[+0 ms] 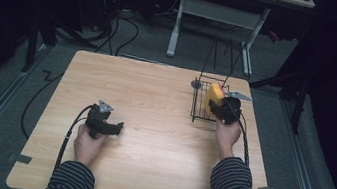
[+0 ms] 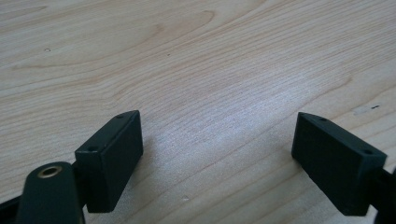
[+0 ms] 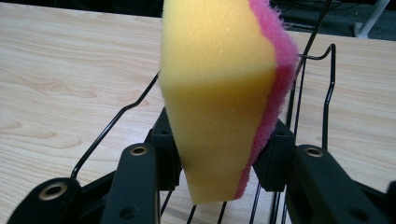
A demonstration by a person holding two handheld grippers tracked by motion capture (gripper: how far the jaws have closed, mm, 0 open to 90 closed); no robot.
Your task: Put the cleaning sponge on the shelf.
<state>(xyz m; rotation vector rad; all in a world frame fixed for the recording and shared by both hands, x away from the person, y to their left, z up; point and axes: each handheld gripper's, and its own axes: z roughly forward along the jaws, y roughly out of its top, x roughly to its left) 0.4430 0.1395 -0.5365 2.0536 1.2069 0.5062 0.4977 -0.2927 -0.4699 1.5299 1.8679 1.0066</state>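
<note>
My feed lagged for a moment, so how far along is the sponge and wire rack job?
Done: the sponge is picked up, pinched between the right hand-held gripper's jaws. In hand: it is held upright at the black wire rack, above the rack's bars. Left: lowering it in and letting go. The left hand-held gripper rests open on the wooden table, holding nothing.

No readable text, label or number appears anywhere.

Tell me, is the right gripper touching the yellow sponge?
Touching. In the right gripper view, the right gripper has both black jaws pressed against the yellow sponge, pinching its lower part over the wire rack.
</note>
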